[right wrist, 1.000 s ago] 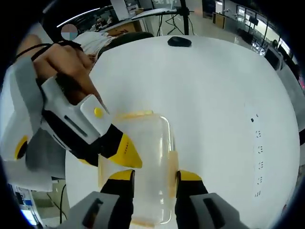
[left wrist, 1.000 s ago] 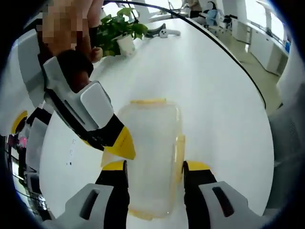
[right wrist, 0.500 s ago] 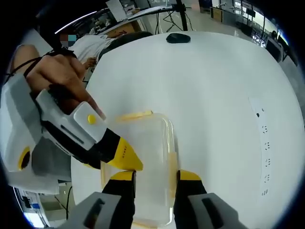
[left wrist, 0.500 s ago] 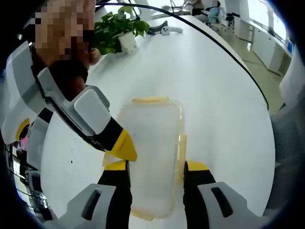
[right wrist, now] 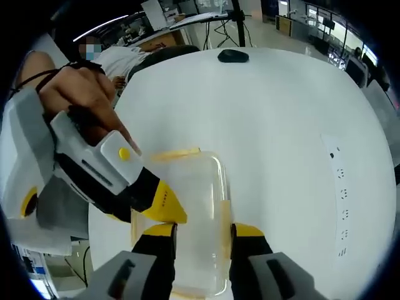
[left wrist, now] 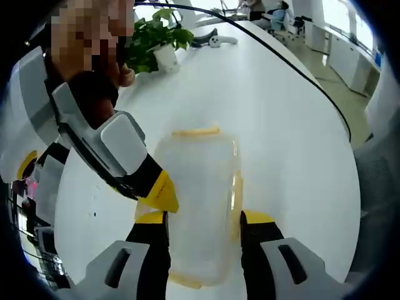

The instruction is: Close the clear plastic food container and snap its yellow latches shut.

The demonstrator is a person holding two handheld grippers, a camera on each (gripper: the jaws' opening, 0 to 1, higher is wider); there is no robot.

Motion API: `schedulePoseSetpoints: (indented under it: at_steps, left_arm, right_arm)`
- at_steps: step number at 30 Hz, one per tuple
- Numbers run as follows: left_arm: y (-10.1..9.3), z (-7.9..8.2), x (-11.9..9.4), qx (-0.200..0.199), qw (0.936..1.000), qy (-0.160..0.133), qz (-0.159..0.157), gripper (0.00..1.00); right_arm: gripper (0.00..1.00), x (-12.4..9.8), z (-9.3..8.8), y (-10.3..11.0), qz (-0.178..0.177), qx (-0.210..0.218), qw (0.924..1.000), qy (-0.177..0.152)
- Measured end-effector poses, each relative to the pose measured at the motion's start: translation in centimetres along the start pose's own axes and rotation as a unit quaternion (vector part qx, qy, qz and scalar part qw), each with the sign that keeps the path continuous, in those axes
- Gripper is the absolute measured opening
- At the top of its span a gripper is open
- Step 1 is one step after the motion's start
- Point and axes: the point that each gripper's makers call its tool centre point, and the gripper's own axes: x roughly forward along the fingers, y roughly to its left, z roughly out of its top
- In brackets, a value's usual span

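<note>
1. In the left gripper view, a person's hand [left wrist: 100, 94] is seen at the far left, wrapped around the handle of the right gripper [left wrist: 161, 190]. This gripper comes in from the left side of the view, which is odd for this rig. Its yellow tip rests at the left edge of the clear plastic food container [left wrist: 197, 206]. Whether its jaws are apart or together cannot be told here.
2. The container is laid flat on the white table [left wrist: 281, 125], with its lid on top. It is seen in the middle of the view, between the two jaws of the left gripper [left wrist: 204, 220]. These jaws are held apart, one on each long side of the container.
3. A yellow latch [left wrist: 195, 132] is seen on the far end of the container, and another yellow latch [left wrist: 236, 197] runs along its right side (it looks flat against the wall).
4. A potted plant [left wrist: 153, 44] is set on the table at the far end, well apart from the container.
5. In the right gripper view, the left gripper is seen coming in from the left, and its yellow tip touches the left side of the container.
6. The right gripper's own jaws are spread apart around the near end of the container.
7. A small dark object [right wrist: 232, 55] lies far away on the table.
</note>
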Motion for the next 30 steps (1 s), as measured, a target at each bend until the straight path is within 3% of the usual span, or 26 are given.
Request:
schedulePoseSetpoints:
  at_steps: [7, 10, 15, 30]
  left_arm:
    - [-0.1, 0.1, -0.2, 0.007, 1.0, -0.002, -0.004, 0.43]
    - [-0.6, 0.2, -0.4, 0.01, 0.9999, 0.001, -0.014, 0.47]
    - [-1.1, -0.1, -0.6, 0.027, 0.9994, 0.006, -0.022, 0.49]
    - [0.9, -0.9, -1.8, -0.002, 0.9998, 0.001, -0.021, 0.54]
  right_arm:
    - [0.32, -0.2, -0.1, -0.1, -0.018, 0.017, 0.9997, -0.002]
    - [0.39, -0.2, -0.6, 0.4, -0.016, 0.025, 0.9995, -0.003]
    - [0.39, -0.8, -1.1, 0.4, -0.031, 0.025, 0.9992, -0.004]
    - [0.46, -1.6, -2.5, 1.2, -0.054, 0.034, 0.998, -0.002]
